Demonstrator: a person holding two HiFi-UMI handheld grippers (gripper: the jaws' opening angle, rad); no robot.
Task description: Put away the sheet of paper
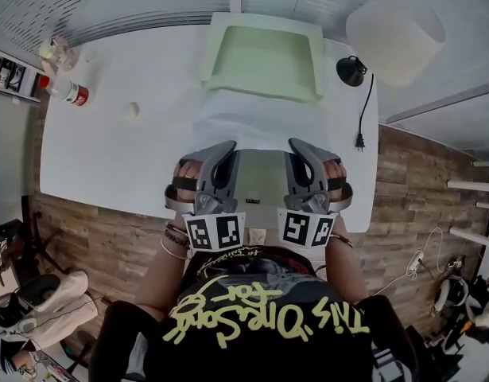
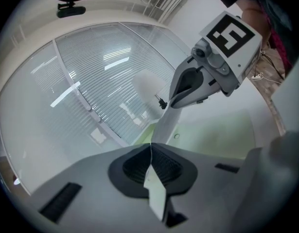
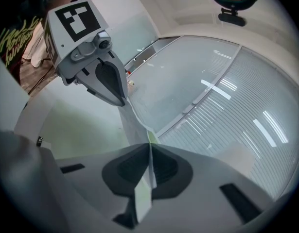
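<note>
A white sheet of paper (image 1: 236,122) hangs between my two grippers above the white table (image 1: 109,157). Its far edge reaches toward a pale green tray (image 1: 264,58) at the table's back. My left gripper (image 1: 226,151) is shut on the sheet's near left edge, and my right gripper (image 1: 298,148) is shut on its near right edge. In the left gripper view the jaws (image 2: 150,152) pinch the paper (image 2: 156,191), with the right gripper (image 2: 188,89) ahead. In the right gripper view the jaws (image 3: 150,152) pinch the paper (image 3: 143,193), with the left gripper (image 3: 108,79) ahead.
A white lamp shade (image 1: 395,26) and a black lamp base (image 1: 351,70) with its cord and plug (image 1: 359,142) stand at the back right. A red-labelled bottle (image 1: 73,94) and a small round object (image 1: 131,110) lie at the left. Wooden floor borders the table's near edge.
</note>
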